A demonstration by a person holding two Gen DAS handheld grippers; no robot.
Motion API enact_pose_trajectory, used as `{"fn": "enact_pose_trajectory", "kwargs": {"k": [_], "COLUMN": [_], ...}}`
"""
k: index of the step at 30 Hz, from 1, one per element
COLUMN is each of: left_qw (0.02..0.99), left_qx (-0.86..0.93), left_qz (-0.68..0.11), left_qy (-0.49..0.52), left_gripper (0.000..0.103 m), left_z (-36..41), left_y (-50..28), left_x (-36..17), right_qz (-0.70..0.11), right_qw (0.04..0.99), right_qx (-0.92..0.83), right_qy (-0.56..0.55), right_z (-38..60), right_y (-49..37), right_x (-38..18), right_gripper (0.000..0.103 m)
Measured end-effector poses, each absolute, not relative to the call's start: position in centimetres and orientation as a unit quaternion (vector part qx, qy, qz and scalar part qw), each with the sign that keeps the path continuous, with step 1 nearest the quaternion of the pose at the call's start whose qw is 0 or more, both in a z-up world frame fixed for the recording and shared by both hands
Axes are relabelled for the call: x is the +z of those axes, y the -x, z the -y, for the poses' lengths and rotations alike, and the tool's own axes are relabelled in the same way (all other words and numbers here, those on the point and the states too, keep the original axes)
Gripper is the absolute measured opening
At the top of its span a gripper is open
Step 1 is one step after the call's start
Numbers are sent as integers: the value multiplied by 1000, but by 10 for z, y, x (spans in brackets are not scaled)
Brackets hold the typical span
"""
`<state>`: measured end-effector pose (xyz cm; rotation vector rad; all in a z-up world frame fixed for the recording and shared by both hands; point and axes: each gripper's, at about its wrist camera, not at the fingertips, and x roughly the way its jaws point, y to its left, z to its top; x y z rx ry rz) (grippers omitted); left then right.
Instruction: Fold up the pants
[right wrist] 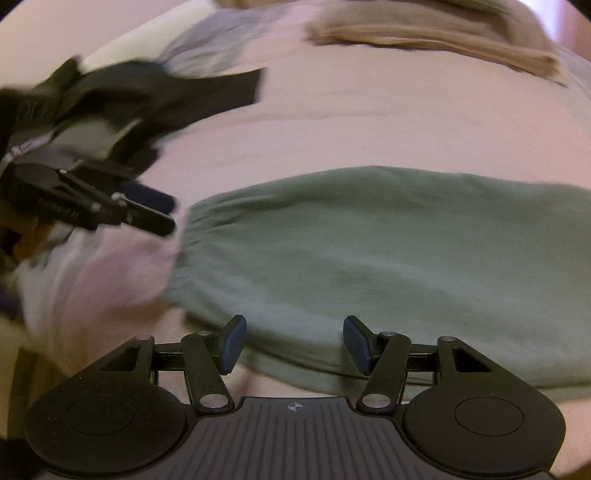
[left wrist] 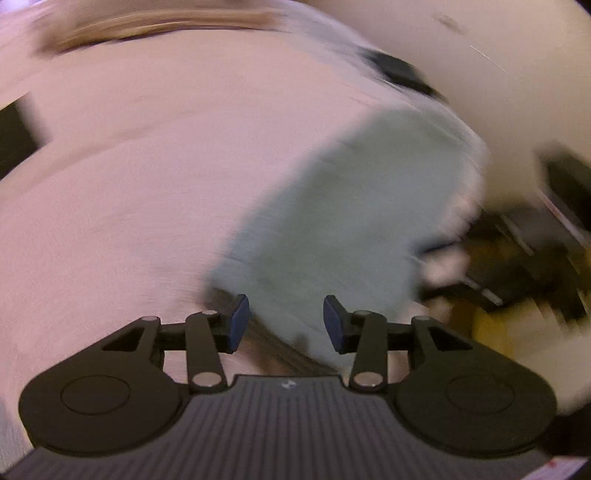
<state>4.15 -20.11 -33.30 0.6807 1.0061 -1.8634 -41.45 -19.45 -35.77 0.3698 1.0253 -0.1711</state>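
At the far left of the right wrist view, the left gripper [right wrist: 162, 210] hangs over the pink bedsheet [right wrist: 332, 122], just beside the gathered waistband end of the green pants [right wrist: 369, 251]. In its own view the left gripper [left wrist: 286, 325] shows blue pads [left wrist: 240, 321] parted to a middling gap with only blurred cloth beneath them; nothing is pinched between them, so it holds nothing. The pants [left wrist: 343, 206] there run up and to the right from the fingers, lying flat on the sheet.

Moving right, the pants stretch as one long band across the bed, already doubled leg on leg by the look of the single width, though blur makes the layers hard to count. The right gripper [right wrist: 293, 343] sits over the near long edge of that band, its jaws wide apart and empty, the cloth below them rather than between them. Further right and back, a tan garment [right wrist: 424, 33] lies well apart at the head of the bed.

My judgement: the lengthwise fold is done and both tools are repositioning for the crosswise fold. The next move calls for each gripper to descend on one end of the band, close on all layers together, then carry that end over to meet the other without dragging the sheet
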Motion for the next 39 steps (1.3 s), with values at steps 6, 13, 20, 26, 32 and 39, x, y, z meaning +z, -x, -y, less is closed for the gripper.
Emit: {"fn": "enact_pose_trajectory", "kwargs": {"k": [6,13,20,26,32,39], "left_qw": [374,347,321,302,298,362], "left_qx": [-805,-796,-803,-795,-797,-782], "left_qz": [-310,-163,-124,-126,-183,-206], "left_qy": [-341,-469,-487,-511,-493,-464], "left_gripper": [37,12,12,15,16,16], "left_z": [188,176,165,168,179,234], "left_y": [9,62,62,75,58,61], "left_x": [-343,-365,-361,-367,-338,-296], "right_qz": [-501,-501,-474,-406,-459,-450], "right_qw": [837,819,793,798,776,756], "right_qx": [-99,-188,-284,-346,-334,-360], "right_qy": [-194,-209,-256,-278,-277,-310], "right_z": [199,228,270,314,349,355], "right_y": [418,453,497,511,519,555], "right_x": [-381,-371,-366,-356,-391,-366], "right_gripper": [55,55,55,55,55,55]}}
